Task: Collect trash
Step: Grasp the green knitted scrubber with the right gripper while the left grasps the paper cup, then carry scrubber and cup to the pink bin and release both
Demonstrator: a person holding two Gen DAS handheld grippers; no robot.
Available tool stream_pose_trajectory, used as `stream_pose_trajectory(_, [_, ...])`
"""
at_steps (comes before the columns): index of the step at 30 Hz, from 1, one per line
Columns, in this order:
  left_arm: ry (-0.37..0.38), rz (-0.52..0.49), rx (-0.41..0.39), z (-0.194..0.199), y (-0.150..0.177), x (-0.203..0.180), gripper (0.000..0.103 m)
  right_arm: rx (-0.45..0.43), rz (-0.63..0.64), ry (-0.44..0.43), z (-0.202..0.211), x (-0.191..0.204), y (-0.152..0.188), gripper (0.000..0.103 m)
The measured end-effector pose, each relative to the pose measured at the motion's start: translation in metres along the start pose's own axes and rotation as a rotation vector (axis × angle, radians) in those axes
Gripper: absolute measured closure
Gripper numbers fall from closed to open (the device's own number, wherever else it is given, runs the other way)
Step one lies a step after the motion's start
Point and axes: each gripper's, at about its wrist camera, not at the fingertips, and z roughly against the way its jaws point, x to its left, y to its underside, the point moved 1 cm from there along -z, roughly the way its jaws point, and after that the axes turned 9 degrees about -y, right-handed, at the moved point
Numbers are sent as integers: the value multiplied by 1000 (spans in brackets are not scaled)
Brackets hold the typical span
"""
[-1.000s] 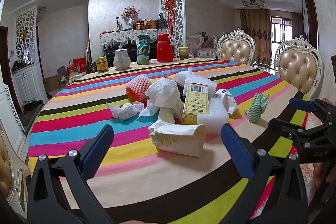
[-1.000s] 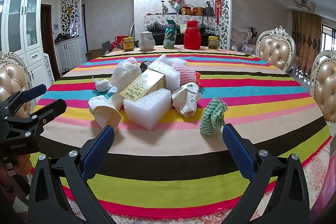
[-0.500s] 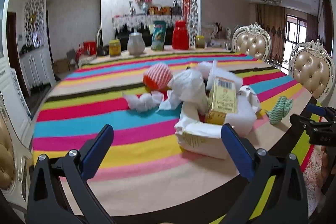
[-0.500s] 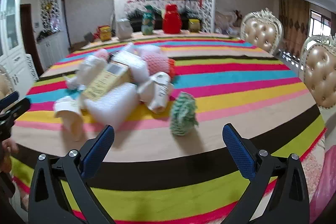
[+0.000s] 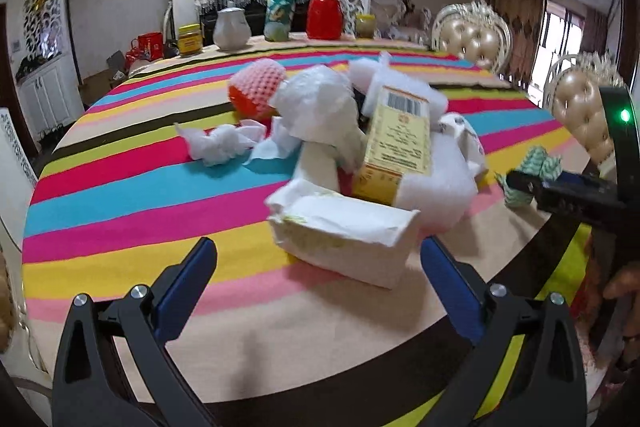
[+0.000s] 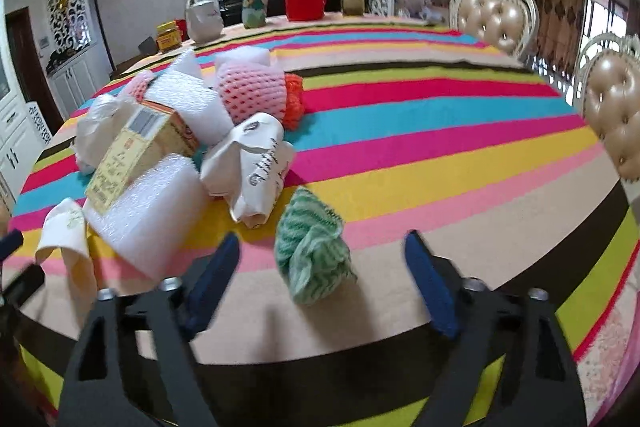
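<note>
Striped cloth [image 5: 132, 187] in pink, blue, yellow, beige and black covers the round table, smooth and flat under a heap of trash near its front edge. At the left of the heap lies a white paper wrapper [image 5: 344, 239], creased and boxy, with faint yellow print. Behind it a yellow carton [image 5: 396, 143] with a barcode leans tilted on a block of white foam [image 6: 148, 219], its surface finely bubbled. A crumpled white tissue [image 5: 220, 143] sits apart on the blue stripe; a pink foam net [image 6: 252, 95] with an orange end lies at the back of the pile. A white printed bag [image 6: 252, 167] rests against the foam. Just beside it, alone on the beige stripe, stands a green zigzag wad [image 6: 312, 251], soft and knit-like.

The left gripper [image 5: 318, 279] is spread wide, holding nothing, the wrapper between its blue pads. The right gripper [image 6: 322, 277] is likewise wide and empty, the green wad between its fingers, untouched.
</note>
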Motion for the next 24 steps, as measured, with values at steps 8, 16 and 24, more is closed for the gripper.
stream_pose_trajectory(8, [5,6,54,-22,-10,-19,12,-40,-27,-47,12,-6,6,72])
stream_pose_trajectory(16, [12,7,86,-37,-15,-25,41,-69,-56,-78,31,-12,18,72])
stream_pose_trajectory(24, [57,-15,51,-22,-8,-25,80,-109,-69,-114,53,-14,31,72])
